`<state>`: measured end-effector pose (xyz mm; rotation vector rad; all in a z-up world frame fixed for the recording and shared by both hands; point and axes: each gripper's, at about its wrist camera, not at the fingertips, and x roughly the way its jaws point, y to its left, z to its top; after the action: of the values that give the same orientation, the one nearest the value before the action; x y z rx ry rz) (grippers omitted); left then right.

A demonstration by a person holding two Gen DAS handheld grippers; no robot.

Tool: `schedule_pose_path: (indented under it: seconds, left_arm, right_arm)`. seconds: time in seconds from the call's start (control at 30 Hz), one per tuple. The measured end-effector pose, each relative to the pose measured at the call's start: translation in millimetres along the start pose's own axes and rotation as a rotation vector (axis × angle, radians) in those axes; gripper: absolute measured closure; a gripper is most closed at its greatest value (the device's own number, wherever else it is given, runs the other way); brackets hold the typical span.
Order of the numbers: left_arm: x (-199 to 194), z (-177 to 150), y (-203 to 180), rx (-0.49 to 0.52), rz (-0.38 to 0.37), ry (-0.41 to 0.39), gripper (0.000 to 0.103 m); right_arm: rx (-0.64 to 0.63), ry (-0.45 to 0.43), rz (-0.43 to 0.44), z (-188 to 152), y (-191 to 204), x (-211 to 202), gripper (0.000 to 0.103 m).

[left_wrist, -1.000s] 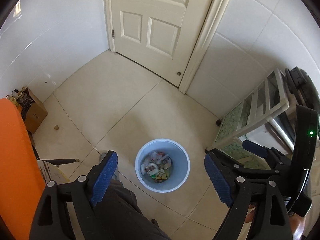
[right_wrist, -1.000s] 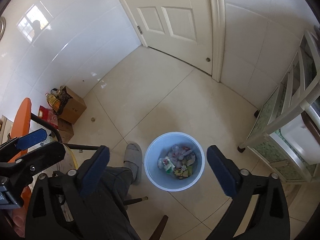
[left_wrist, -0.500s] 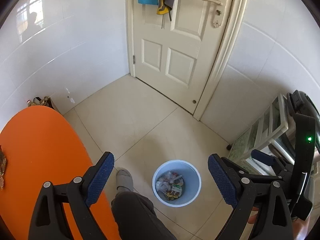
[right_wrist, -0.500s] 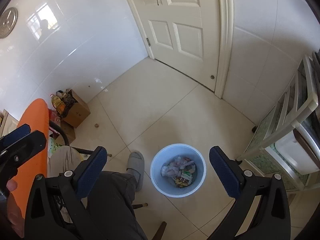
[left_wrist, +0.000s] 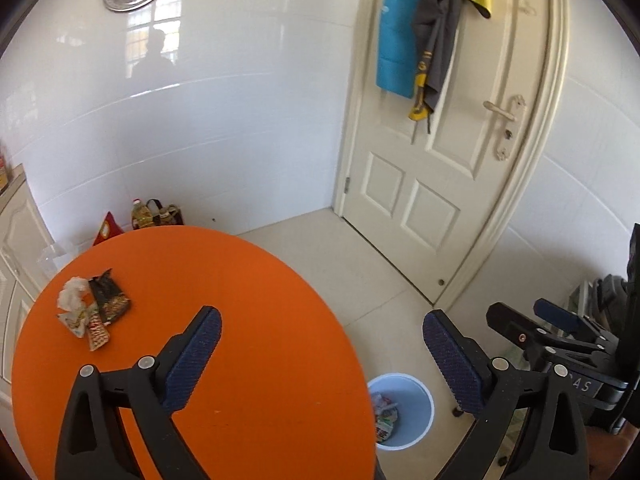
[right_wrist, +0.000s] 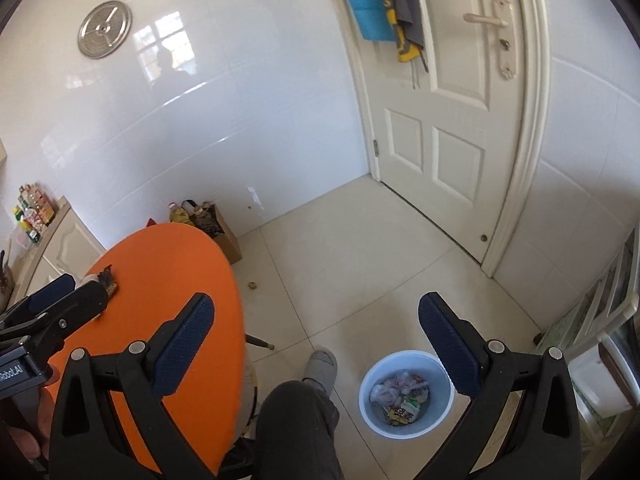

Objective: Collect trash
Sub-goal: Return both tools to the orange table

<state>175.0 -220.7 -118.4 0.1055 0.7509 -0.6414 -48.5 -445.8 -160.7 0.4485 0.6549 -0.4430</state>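
Both tongs raised from bin to orange table, left tongs and right tongs spread wide, empty

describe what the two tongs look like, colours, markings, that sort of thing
Both are alike. The left tongs and right tongs have matte black angular arms with silver rivets at the joints. Each finger ends in a dark blue, finely textured rectangular pad. White lettering marks each body, cut off at the frame edges. No cables or sleeves are visible; the dark trouser leg is the person's own.

Wrappers on table — bin right, below.
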Motion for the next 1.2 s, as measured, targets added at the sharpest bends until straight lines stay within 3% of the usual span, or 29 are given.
schedule_pose_path:
  seconds: [0.37, 0.7, 0.93, 1.1, 1.2]
  left_arm:
    - [-123.0, -57.9, 51.3, -0.172, 0.188, -0.141, 0.001]
    - [-187.1, -118.1, 86.2, -0.313, 0.324, -0.165, 0.001]
    - [-173.4, -116.3, 117.5, -0.358, 0.373, -0.130, 0.001]
    - [-123.7, -81.9, 142.9, -0.363, 0.381, -0.085, 0.001]
    - [-74.2, -51.7, 161.4, -0.353, 0.383, -0.041, 0.001]
  right_arm:
    - [-0.200, -0.067, 0.185, 18.9, 128.5, -16.6, 0.000]
    - [-0.344, -0.064, 0.297, 13.4, 217.6, -14.0, 0.000]
    - [-0.406, -0.011, 0.326, 9.6, 261.3, 20.9, 0.000]
    - [-0.445, 0.061, 0.327, 6.1, 288.3, 69.2, 0.000]
    - [-0.470, 0.110, 0.318, 2.6, 306.1, 107.4, 0.000]
